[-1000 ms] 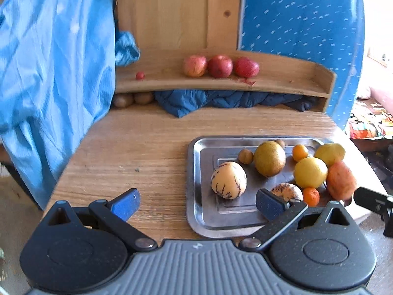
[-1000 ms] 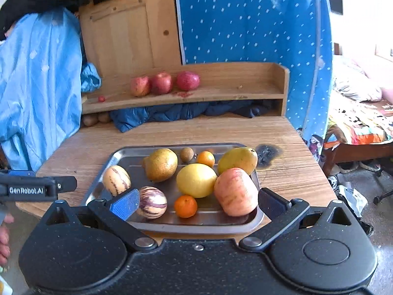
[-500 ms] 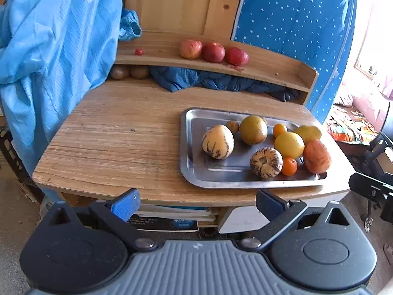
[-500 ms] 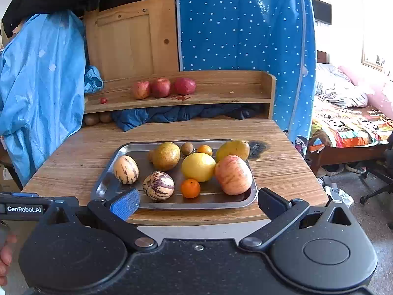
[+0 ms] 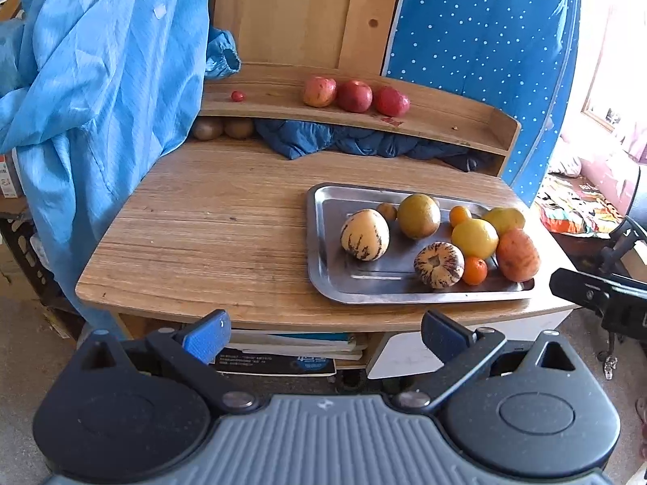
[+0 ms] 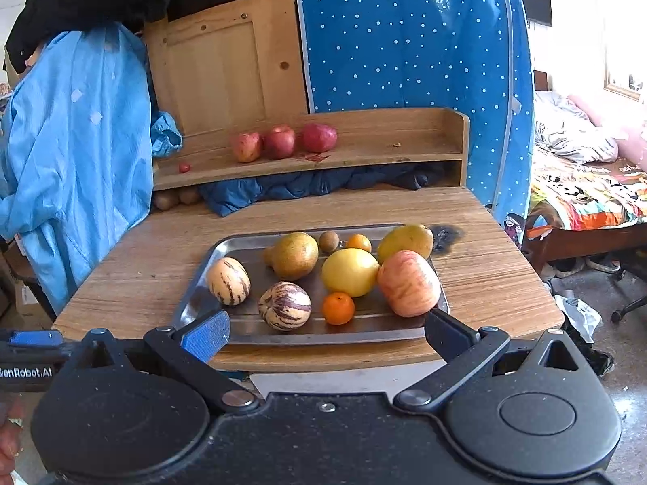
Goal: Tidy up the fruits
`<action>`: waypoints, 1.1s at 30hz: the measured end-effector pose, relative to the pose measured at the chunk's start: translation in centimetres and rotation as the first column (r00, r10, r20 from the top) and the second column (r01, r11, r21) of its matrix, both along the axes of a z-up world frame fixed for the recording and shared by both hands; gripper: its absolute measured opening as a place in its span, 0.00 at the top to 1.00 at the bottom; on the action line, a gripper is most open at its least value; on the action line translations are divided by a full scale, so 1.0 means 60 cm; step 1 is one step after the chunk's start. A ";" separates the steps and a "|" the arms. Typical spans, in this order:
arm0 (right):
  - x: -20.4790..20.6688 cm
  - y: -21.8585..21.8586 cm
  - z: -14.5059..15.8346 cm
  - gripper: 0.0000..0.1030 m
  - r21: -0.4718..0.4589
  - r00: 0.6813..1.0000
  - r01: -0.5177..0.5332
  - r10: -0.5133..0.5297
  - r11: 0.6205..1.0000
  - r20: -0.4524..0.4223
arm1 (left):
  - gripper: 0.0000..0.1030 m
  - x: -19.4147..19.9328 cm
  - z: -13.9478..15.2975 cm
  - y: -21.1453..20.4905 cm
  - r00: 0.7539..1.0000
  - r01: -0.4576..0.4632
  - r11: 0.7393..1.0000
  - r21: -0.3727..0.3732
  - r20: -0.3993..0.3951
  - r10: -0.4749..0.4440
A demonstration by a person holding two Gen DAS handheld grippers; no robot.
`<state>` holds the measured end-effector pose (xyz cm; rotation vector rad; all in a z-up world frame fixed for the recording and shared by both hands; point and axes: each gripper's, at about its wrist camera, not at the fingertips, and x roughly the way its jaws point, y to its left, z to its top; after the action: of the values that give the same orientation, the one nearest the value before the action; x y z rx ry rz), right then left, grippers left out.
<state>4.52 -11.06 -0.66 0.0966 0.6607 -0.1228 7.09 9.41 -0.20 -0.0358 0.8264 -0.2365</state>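
Right gripper (image 6: 325, 333) hangs spread and empty just off the table's front edge, facing the steel tray (image 6: 210, 256); the small mandarin (image 6: 338, 308) lies straight ahead near the tray's front rim. Left gripper (image 5: 323, 333), also spread, sits farther left, so the right looks nearer.

- right gripper (image 6: 325, 329) bottom centre of frame, jaws wide apart, holding nothing
- steel tray (image 6: 202, 287) mid-frame on wooden table (image 6: 485, 279)
- tray holds two striped melons (image 6: 228, 281), small orange (image 6: 338, 308), yellow citrus (image 6: 350, 271), apple (image 6: 408, 283), more fruit behind
- three red apples (image 6: 279, 141) on shelf (image 6: 384, 149), upper centre
- left gripper (image 6: 28, 357) at lower left edge, jaws not visible
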 end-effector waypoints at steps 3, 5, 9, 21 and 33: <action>0.002 0.001 -0.002 0.01 0.001 1.000 -0.008 0.008 1.000 -0.004 | 0.01 0.000 0.001 -0.002 1.000 0.009 1.000 0.010 0.006 -0.009; 0.003 0.004 -0.003 0.01 -0.002 1.000 -0.016 0.016 1.000 -0.009 | 0.01 0.001 0.002 -0.002 1.000 0.010 1.000 0.008 0.009 -0.010; 0.004 0.006 -0.001 0.01 -0.018 1.000 -0.019 0.019 1.000 0.004 | 0.01 0.003 0.000 -0.005 1.000 0.014 1.000 0.007 0.006 -0.014; 0.013 0.003 -0.004 0.01 -0.036 1.000 -0.005 0.005 0.999 -0.002 | 0.01 0.017 -0.004 -0.004 1.000 0.013 1.000 0.000 0.000 -0.013; 0.013 0.004 -0.004 0.01 -0.035 1.000 -0.007 0.007 0.999 -0.004 | 0.01 0.017 -0.008 -0.005 1.000 0.017 1.000 -0.005 -0.015 -0.017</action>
<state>5.27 -10.84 -0.93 0.0601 0.6629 -0.1282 8.11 9.10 -0.71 -0.0353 0.8410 -0.2546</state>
